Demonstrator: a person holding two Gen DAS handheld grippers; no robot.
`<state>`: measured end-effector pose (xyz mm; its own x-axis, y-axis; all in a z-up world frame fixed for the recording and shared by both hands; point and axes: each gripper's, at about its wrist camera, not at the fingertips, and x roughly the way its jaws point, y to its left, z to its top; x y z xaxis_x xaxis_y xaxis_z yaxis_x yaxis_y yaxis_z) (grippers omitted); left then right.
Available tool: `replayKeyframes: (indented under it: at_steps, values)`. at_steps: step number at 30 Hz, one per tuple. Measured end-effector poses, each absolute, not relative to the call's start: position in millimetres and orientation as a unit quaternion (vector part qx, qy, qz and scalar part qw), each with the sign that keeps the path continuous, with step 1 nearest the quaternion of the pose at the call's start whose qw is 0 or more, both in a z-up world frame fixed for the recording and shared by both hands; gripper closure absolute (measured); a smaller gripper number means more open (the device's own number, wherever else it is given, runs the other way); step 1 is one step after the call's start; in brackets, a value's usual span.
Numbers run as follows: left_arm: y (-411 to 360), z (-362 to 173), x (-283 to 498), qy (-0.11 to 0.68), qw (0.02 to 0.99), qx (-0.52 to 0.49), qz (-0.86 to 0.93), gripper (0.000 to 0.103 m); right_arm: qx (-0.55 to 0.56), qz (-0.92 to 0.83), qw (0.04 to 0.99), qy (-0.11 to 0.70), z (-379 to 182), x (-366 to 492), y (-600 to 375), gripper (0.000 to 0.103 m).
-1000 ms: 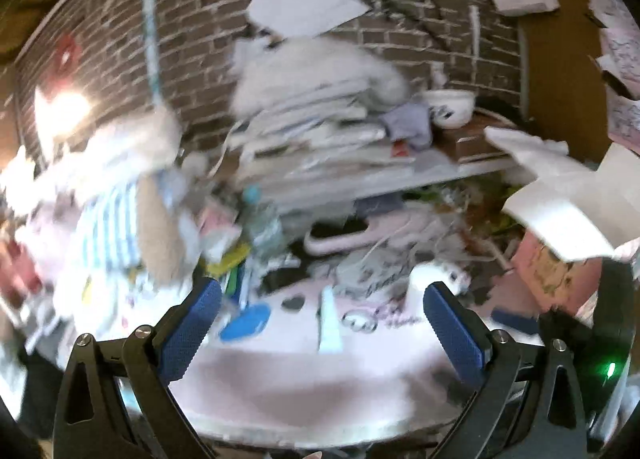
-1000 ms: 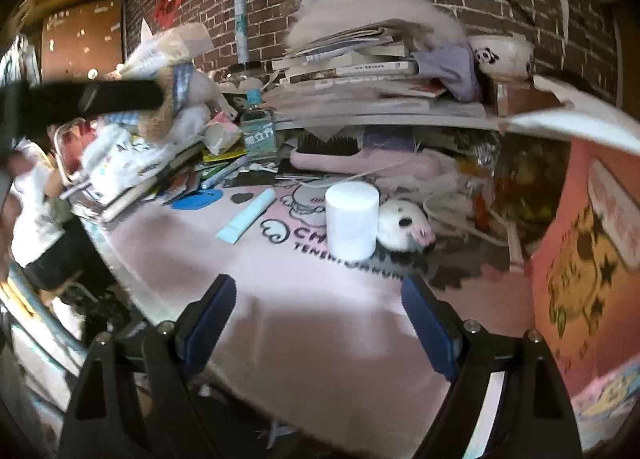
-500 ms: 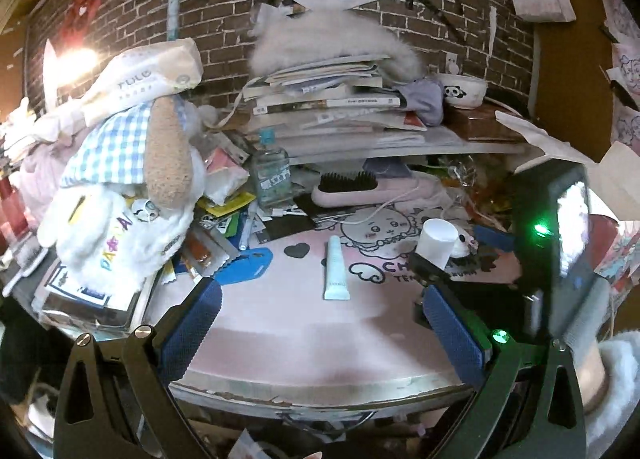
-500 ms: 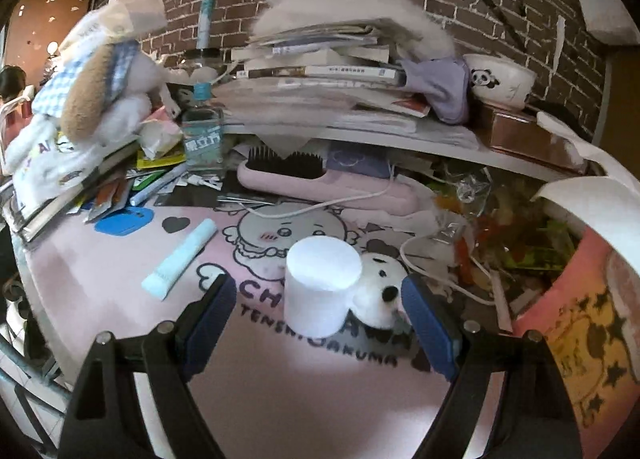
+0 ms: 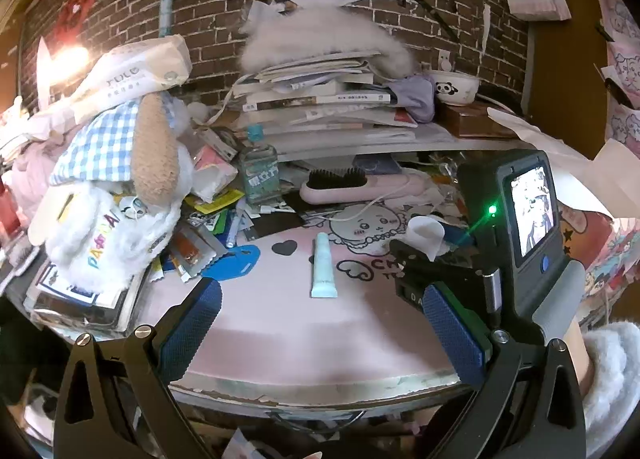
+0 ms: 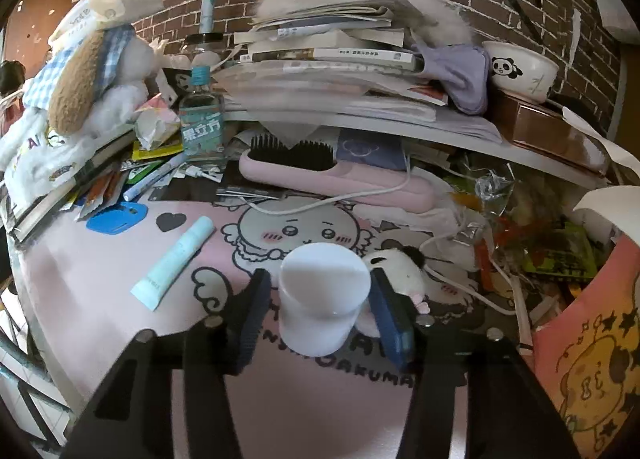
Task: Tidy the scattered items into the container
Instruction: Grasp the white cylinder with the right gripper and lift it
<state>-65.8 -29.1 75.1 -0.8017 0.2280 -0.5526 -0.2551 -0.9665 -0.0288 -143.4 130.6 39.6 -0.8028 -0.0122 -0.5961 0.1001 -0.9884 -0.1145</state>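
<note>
A white cylindrical jar stands on the pink cartoon mat, and my right gripper is closed on its two sides. In the left wrist view the same jar shows just beyond the right gripper's black body. A pale blue tube lies flat on the mat, left of the jar. My left gripper hangs open over the table's front edge, short of the tube, holding nothing. Which container the task means I cannot tell.
A small panda plush touches the jar's right side. A blue tag, a black heart, a pink hairbrush and a bottle lie behind. A plush dog sits on books at left; a stacked shelf stands behind.
My right gripper moved forward to the white jar and its fingers closed from wide open onto it. The left wrist view steadied and came slightly nearer the table.
</note>
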Motion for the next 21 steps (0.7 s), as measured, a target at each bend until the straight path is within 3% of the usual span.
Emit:
replayKeyframes:
  at_steps: [21]
  values:
    - [-31, 56, -79, 0.027, 0.117, -0.318, 0.94, 0.002, 0.28, -0.957, 0.051, 0.064, 62, -125, 131, 0.065]
